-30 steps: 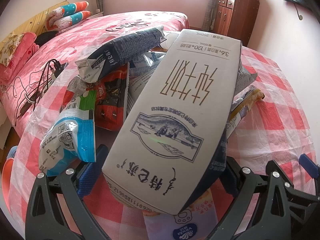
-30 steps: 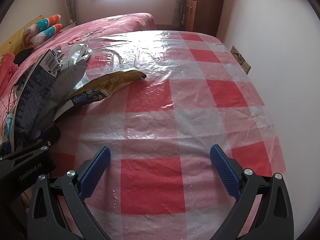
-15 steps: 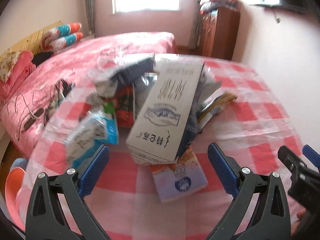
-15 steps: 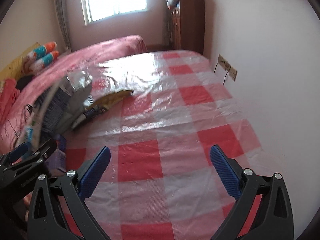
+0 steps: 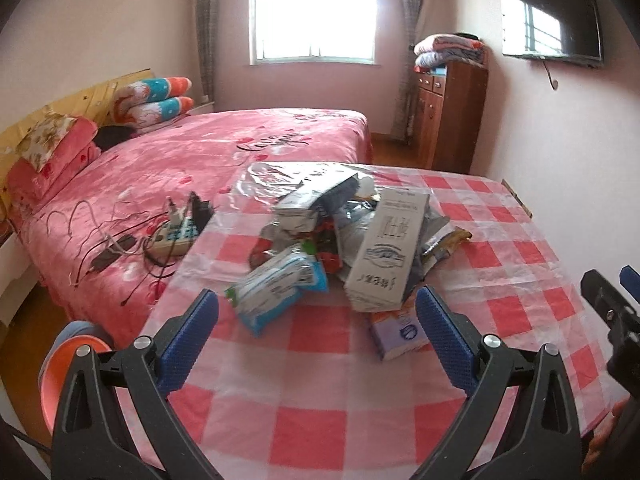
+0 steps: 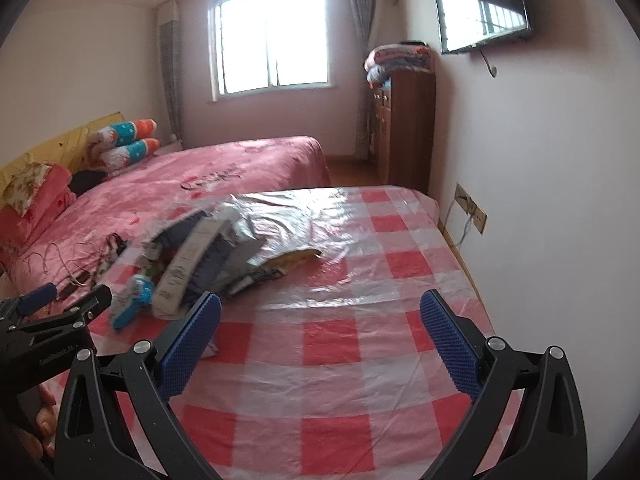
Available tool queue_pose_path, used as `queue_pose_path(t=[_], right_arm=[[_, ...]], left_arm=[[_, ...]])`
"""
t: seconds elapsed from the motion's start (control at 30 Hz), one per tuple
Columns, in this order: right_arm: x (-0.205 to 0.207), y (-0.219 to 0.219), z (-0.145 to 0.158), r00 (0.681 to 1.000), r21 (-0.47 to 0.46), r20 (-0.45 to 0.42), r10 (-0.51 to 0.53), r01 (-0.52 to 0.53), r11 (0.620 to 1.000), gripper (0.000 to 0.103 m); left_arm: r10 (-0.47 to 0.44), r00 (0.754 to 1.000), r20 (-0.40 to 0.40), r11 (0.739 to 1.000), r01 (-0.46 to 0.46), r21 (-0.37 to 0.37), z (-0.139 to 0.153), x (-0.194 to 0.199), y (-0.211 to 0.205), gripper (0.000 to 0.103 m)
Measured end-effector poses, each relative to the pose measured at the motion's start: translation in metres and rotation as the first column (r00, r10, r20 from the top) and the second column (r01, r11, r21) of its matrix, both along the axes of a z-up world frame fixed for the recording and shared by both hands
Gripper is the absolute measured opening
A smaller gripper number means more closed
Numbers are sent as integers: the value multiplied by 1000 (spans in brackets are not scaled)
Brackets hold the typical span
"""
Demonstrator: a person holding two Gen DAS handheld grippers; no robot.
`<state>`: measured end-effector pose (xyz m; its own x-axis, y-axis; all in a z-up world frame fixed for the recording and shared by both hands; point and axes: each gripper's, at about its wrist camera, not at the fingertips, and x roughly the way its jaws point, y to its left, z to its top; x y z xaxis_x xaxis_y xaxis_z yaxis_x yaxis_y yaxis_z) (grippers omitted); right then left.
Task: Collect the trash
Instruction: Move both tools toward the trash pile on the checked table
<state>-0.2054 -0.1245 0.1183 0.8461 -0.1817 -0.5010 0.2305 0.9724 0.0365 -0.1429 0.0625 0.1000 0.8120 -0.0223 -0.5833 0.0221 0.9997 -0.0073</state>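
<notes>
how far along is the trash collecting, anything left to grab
Looks done: the trash sits gathered in one heap on the checked tablecloth, the grey milk carton leaning on top, the blue-and-white wrapper and a small purple packet at its near edge. In hand: nothing; the left gripper and right gripper are both open and empty. Left: no bin or bag is visible, so removal probably remains.
</notes>
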Motion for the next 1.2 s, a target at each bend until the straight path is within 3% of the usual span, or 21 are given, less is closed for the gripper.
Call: queue_pose_path(t=[0.17, 0.57, 1.2], right_arm=[[-15, 18, 13, 999, -41, 47, 25, -23, 999, 99], [-35, 53, 23, 994, -96, 54, 93, -87, 992, 99], [-67, 86, 46, 986, -192, 132, 103, -77, 978, 99]], left_arm=[[21, 999, 46, 1000, -21, 1, 9, -18, 20, 99], [40, 990, 137, 999, -40, 0, 27, -45, 38, 99], [64, 984, 169, 998, -60, -27, 35, -62, 56, 99]])
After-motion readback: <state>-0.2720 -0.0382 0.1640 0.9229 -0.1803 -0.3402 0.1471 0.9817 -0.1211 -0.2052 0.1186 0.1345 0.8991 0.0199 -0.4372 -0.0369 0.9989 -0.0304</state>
